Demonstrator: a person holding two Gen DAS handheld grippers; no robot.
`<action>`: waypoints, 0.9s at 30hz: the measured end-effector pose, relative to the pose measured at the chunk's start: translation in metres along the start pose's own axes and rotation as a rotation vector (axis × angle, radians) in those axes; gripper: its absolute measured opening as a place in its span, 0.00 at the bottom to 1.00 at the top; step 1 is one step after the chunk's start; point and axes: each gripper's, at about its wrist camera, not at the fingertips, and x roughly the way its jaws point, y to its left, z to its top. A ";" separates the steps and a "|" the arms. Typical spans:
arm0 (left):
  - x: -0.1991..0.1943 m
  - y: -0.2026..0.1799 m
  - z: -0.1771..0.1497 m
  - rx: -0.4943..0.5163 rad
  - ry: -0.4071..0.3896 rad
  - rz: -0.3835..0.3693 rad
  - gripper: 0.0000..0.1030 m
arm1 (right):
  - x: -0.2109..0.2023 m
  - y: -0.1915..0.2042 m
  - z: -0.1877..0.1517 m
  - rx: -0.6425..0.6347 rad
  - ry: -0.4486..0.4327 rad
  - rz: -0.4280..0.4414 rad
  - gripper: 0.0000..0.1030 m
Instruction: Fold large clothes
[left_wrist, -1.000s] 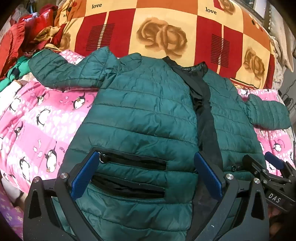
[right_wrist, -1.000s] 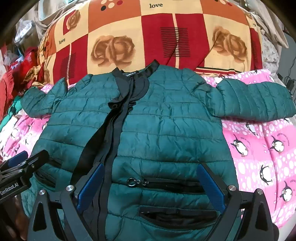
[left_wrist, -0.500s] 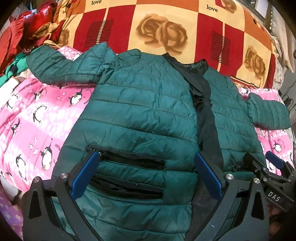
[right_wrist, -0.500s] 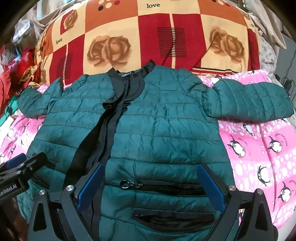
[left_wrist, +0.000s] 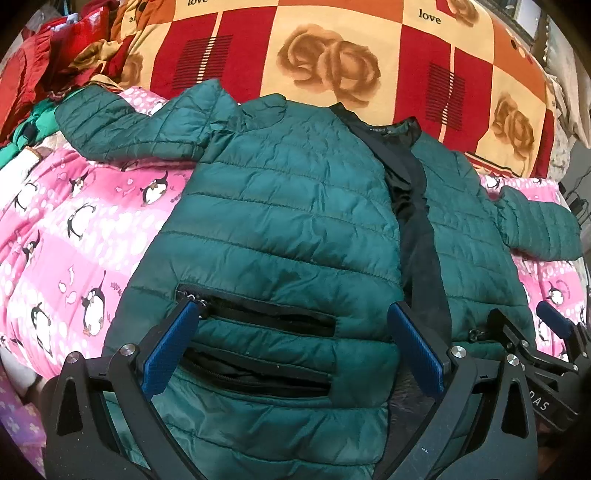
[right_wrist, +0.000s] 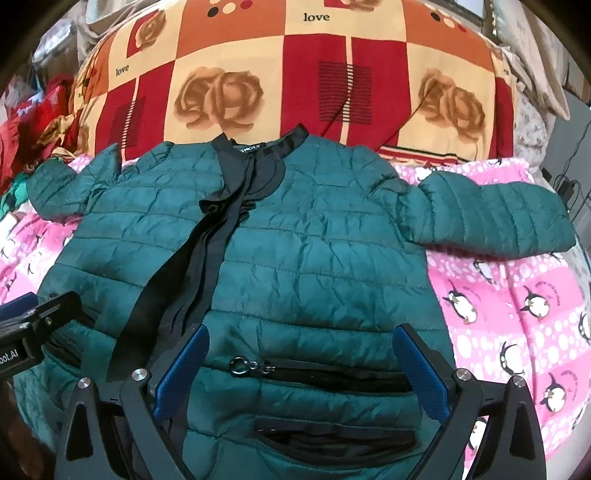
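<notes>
A dark green quilted jacket (left_wrist: 280, 206) lies face up on the bed, sleeves spread to both sides, black zipper placket (left_wrist: 417, 229) down its front. It also shows in the right wrist view (right_wrist: 325, 251). My left gripper (left_wrist: 291, 332) is open and empty above the jacket's left pocket (left_wrist: 266, 317). My right gripper (right_wrist: 299, 354) is open and empty above the right pocket with its ring zip pull (right_wrist: 240, 365). Each gripper shows at the edge of the other's view: the right gripper (left_wrist: 532, 332) and the left gripper (right_wrist: 33, 332).
A pink penguin-print blanket (left_wrist: 74, 229) covers the bed, also at the right (right_wrist: 517, 302). A red, orange and cream rose-pattern quilt (right_wrist: 295, 74) is bunched behind the collar. Red and green clothes (left_wrist: 33, 74) are piled at the far left. Cables (right_wrist: 569, 177) hang at the right edge.
Both grippers have drawn back a little toward the hem, so the jacket sits lower and farther in each view. Both stay open and empty.
</notes>
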 end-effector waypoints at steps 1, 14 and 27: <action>0.000 0.000 0.000 -0.001 0.000 0.001 0.99 | 0.000 0.000 0.000 -0.001 -0.003 -0.001 0.96; 0.003 0.001 -0.002 -0.007 0.007 0.008 0.99 | -0.001 0.005 -0.007 -0.035 -0.028 -0.030 0.96; 0.004 0.003 -0.003 -0.013 0.012 0.012 0.99 | -0.005 0.002 -0.014 -0.035 -0.092 -0.025 0.96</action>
